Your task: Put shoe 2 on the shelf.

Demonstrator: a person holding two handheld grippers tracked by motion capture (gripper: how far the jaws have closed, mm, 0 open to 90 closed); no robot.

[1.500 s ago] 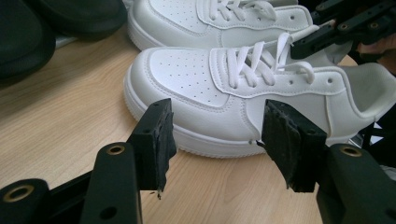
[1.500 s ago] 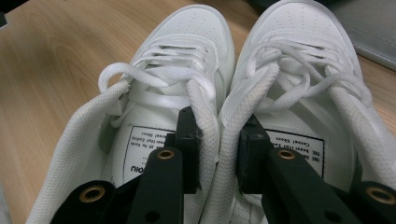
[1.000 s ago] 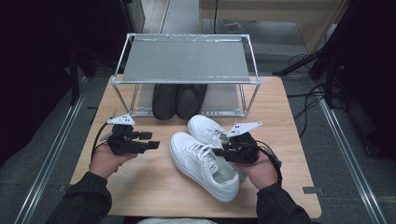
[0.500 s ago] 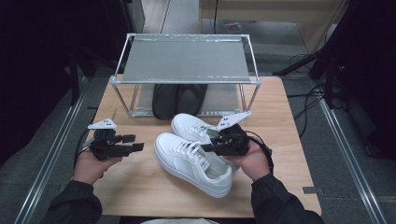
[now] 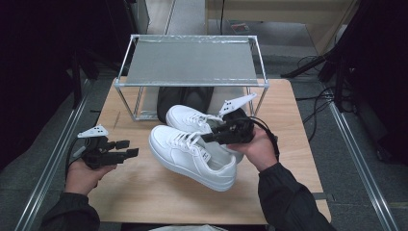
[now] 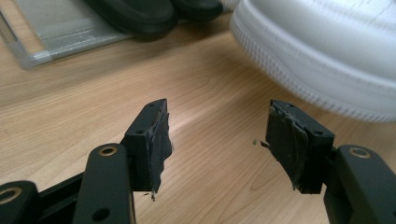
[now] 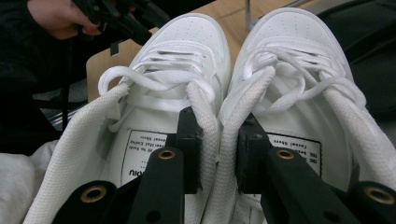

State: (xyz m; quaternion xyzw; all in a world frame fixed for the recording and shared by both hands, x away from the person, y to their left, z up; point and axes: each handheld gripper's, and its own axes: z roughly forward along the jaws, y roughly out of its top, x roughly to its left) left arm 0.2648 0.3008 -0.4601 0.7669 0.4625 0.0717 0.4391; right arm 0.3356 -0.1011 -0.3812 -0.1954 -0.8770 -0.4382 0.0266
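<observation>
1. White leather sneakers form a pair, held side by side above the wooden table, just in front of the metal shelf rack.
2. The right gripper is clamped on both shoes at once: in the right gripper view one black jaw sits inside the left-hand shoe and the other inside the right-hand shoe, pinching the two padded inner collars together between them.
3. In that view the white laces lie loose over the tongues, and printed size labels show on the insoles.
4. From the high view the nearer sneaker points its toe toward the person's left hand, its heel toward the right hand; the farther sneaker lies just behind it, toe toward the rack.
5. The left gripper is held near the table's left edge, well apart from the shoes, its jaws spread and nothing between them.
6. In the left gripper view the worn pads stand wide over bare wood, with the ribbed white sole of a sneaker close ahead to the right.
7. A pair of black shoes rests under the rack on its lower level, behind the white pair.
8. Dark sleeves cover both forearms.
</observation>
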